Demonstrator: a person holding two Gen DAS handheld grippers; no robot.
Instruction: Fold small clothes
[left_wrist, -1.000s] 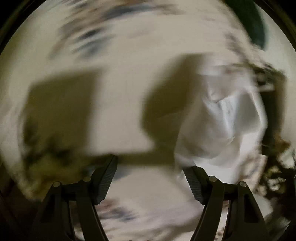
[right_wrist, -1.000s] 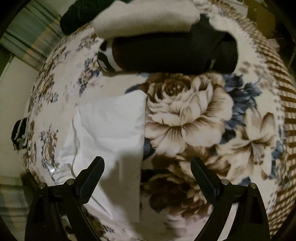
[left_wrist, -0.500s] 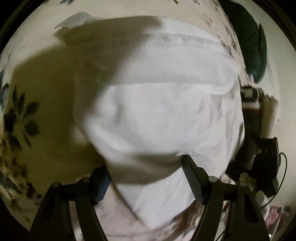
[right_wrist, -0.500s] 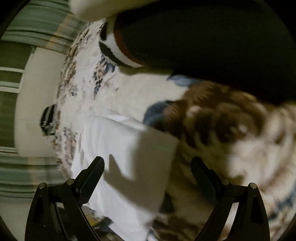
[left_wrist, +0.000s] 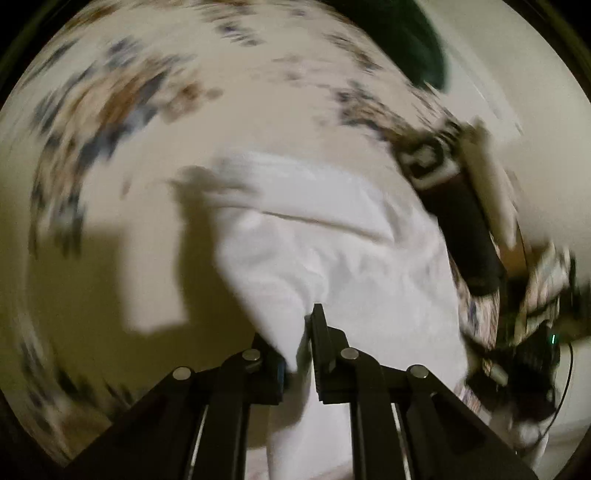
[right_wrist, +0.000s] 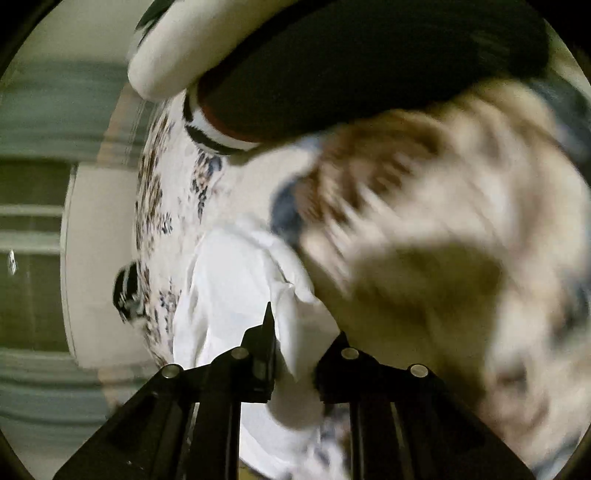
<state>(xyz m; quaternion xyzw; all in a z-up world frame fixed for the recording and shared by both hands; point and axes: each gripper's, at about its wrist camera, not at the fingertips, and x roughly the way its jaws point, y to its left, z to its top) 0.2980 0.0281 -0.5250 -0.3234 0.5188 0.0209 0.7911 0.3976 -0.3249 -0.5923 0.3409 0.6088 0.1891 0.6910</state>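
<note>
Both grippers, left gripper and right gripper, on white garment.

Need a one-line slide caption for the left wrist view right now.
Left gripper shut on a white cotton garment over the cream floral-print bedspread.

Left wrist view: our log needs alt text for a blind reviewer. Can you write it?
The left gripper is shut on a fold of a white garment that lies on a floral cloth. A dark rolled garment lies at the right; the picture is motion-blurred.
</note>
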